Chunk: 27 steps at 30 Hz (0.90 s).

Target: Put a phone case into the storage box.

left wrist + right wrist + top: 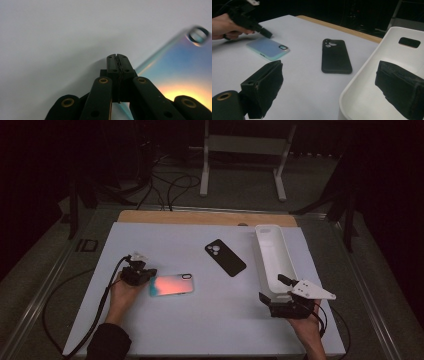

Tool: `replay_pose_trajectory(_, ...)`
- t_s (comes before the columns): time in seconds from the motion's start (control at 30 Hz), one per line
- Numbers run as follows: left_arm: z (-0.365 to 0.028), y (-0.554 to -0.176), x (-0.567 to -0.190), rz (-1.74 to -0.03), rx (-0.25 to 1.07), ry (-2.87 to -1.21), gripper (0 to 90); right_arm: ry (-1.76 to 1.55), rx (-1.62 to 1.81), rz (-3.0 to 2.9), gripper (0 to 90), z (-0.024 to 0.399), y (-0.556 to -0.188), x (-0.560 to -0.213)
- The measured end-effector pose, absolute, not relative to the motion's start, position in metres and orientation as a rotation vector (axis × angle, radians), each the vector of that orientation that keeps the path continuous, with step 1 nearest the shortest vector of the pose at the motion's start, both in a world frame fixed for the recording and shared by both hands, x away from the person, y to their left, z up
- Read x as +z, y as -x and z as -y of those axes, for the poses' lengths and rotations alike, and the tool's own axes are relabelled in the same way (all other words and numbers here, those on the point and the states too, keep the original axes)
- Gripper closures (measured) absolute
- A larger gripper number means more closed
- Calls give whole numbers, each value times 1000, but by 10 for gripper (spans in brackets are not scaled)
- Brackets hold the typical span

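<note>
An iridescent phone case (171,285) lies flat left of the table's middle, its camera hole (198,35) at the far end. My left gripper (145,275) is shut with nothing between its jaws, and its tips (117,58) rest low at the case's left edge; the right gripper view shows it too (265,32). A black phone case (225,257) lies farther back, near the centre. A long white tray (265,251) stands at the right. My right gripper (274,289) stands open at the tray's near end, one jaw over the table and the other over the tray's inside (329,82).
A white mat (200,320) covers the table, with a wooden edge (200,217) at the back. The left gripper's cable (97,320) trails off the front left. A slot (409,42) is cut in the tray's far wall. A metal stand (245,150) is on the floor beyond.
</note>
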State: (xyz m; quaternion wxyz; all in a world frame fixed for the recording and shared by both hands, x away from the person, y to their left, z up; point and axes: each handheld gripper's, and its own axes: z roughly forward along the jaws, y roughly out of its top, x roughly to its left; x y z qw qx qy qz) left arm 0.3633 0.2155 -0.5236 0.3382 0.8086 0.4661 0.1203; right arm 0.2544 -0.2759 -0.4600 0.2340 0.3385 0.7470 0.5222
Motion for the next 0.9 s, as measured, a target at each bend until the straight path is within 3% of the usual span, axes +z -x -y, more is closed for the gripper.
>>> replay_pose_trajectory(0.2, -210, -336, -523, -1169, 304, -2124, 900, -927, 1435, -2048, 72, 276, -255, -460)
replay_pose_trajectory(0.37, -210, -335, -525, -1176, 298, -2104, 895, -916, 1436, -2057, 72, 271, -255, -461)
replay_pose_trajectory(0.5, -215, -329, -516, -1222, 343, -2002, 864, -919, 1432, -2055, 72, 273, -255, -461)
replay_pose_trajectory(0.6, -222, -308, -491, -1132, 445, -1872, 733, -925, 1438, -2051, 72, 274, -255, -462)
replay_pose_trajectory(0.67, -225, -301, -486, -1100, 465, -1853, 645, -918, 1440, -2049, 72, 274, -254, -461)
replay_pose_trajectory(0.7, -227, -292, -480, -1059, 486, -1836, 645, -918, 1440, -2049, 72, 274, -254, -461)
replay_pose_trajectory(0.8, -234, -271, -471, -1009, 527, -1799, 500, -913, 1444, -2051, 72, 273, -254, -462)
replay_pose_trajectory(0.9, -238, -255, -466, -994, 582, -1783, 256, -905, 1448, -2048, 72, 272, -254, -461)
